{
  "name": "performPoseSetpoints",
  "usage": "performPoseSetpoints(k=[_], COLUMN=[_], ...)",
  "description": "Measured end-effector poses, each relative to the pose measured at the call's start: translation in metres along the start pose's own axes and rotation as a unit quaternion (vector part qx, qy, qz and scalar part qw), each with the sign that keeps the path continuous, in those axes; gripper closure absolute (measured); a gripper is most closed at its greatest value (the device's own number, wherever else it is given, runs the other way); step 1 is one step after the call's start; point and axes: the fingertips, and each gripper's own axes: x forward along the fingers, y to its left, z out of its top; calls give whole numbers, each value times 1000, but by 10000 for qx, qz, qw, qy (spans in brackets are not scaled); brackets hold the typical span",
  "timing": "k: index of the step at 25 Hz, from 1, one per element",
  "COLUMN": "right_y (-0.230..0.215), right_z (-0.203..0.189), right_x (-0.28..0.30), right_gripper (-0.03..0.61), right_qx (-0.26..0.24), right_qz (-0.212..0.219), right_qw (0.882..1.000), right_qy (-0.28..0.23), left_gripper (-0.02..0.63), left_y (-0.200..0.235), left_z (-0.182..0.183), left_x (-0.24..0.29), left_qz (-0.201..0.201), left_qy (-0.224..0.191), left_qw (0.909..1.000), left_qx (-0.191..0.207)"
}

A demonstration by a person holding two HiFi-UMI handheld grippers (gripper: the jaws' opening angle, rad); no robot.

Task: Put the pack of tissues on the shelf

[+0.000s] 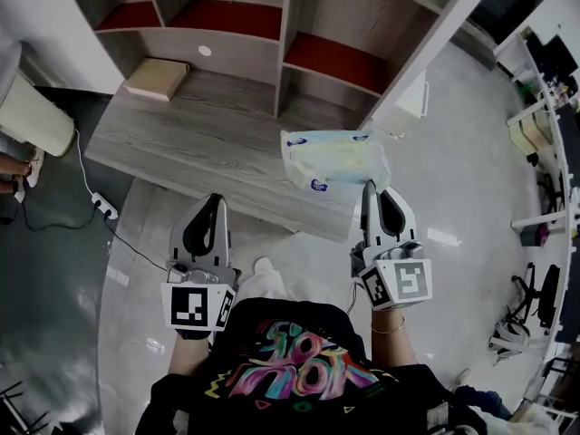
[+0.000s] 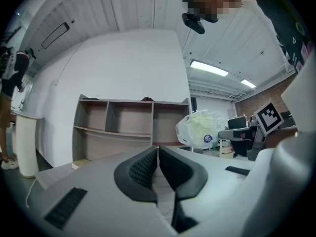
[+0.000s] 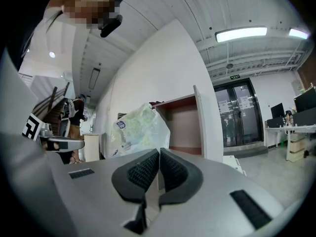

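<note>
The pack of tissues (image 1: 333, 159), a soft clear wrapper with pale sheets and a blue label, hangs in the air over the front edge of the wooden ledge (image 1: 208, 134). My right gripper (image 1: 369, 186) is shut on its near edge; in the right gripper view the pack (image 3: 140, 127) rises just beyond the closed jaws (image 3: 159, 152). The shelf (image 1: 272, 16), with open compartments and red floors, stands farther ahead. My left gripper (image 1: 214, 198) hovers lower left, shut and holding nothing (image 2: 158, 149); its view shows the pack (image 2: 200, 129) to the right and the shelf (image 2: 118, 127) ahead.
A flat tan box (image 1: 158, 77) lies on the ledge at the left, below the shelf. A white bin (image 1: 32, 116) and a power strip (image 1: 104, 208) with its cable sit on the floor at left. Desks and chairs (image 1: 544, 152) line the right side.
</note>
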Motion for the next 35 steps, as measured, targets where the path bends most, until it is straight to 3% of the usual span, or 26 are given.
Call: performPoseSetpoints(k=[13,27,32,35], right_y=[0,-56,-107,-115], right_z=[-3,6,25,26], right_x=[20,110,157,161], right_gripper=[560,560,560,560], right_qx=[19,150,198,227], right_qz=[-168,-43,-102,-128], right_qw=[9998,9998,9995,9994], right_qy=[46,-122,-205,-230], left_gripper=[581,580,581,581], left_y=[7,12,2,-1], left_z=[-13,4,25,27], left_x=[15,123,195,205], left_qz=[-182,-186,-270,-308], left_qy=[99,-120,-154,-152], left_qw=[9997,9998,9995,9994], left_qx=[-151,-17,49,66])
